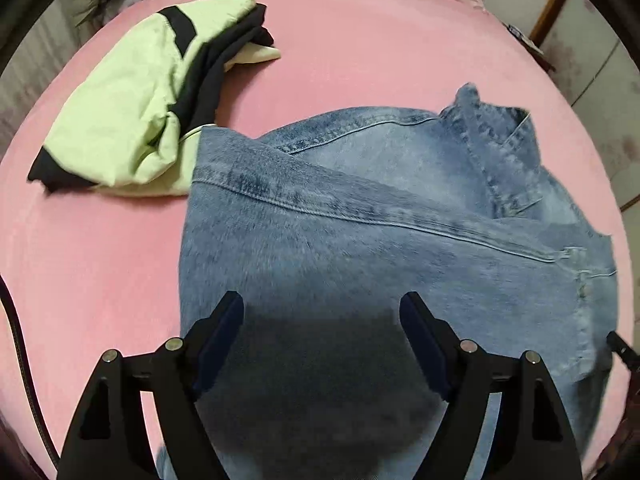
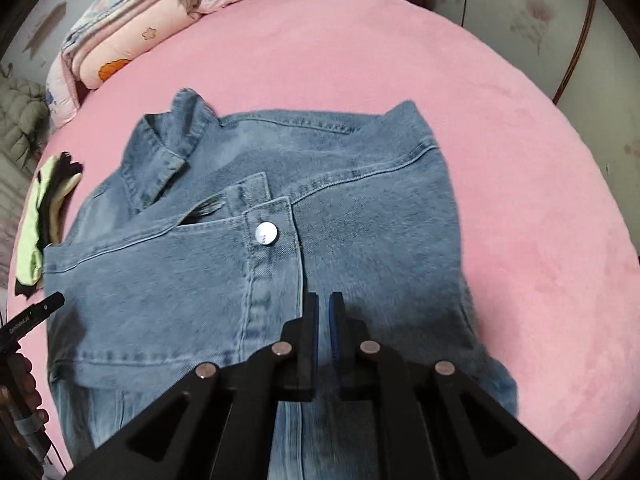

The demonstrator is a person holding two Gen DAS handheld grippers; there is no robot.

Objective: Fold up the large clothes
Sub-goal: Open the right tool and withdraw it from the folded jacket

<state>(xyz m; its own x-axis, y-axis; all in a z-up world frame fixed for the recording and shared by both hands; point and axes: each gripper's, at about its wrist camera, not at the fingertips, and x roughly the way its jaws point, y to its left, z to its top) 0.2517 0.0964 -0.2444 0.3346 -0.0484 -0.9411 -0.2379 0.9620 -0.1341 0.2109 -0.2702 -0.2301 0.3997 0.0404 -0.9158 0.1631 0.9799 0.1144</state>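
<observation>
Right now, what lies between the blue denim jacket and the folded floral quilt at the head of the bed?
Only bare pink bedsheet separates the blue denim jacket from the folded floral quilt; the right wrist view shows it.

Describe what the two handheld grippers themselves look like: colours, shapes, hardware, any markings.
Both are matte black. The left gripper has two tapering fingers lined with dark blue pads, on triangular cut-out linkage arms with silver round pivot pins. The right gripper has the same black linkages, pins that look coppery, and a brighter blue pad. In the right wrist view, the left gripper's black body carries small white lettering, too small to read.
</observation>
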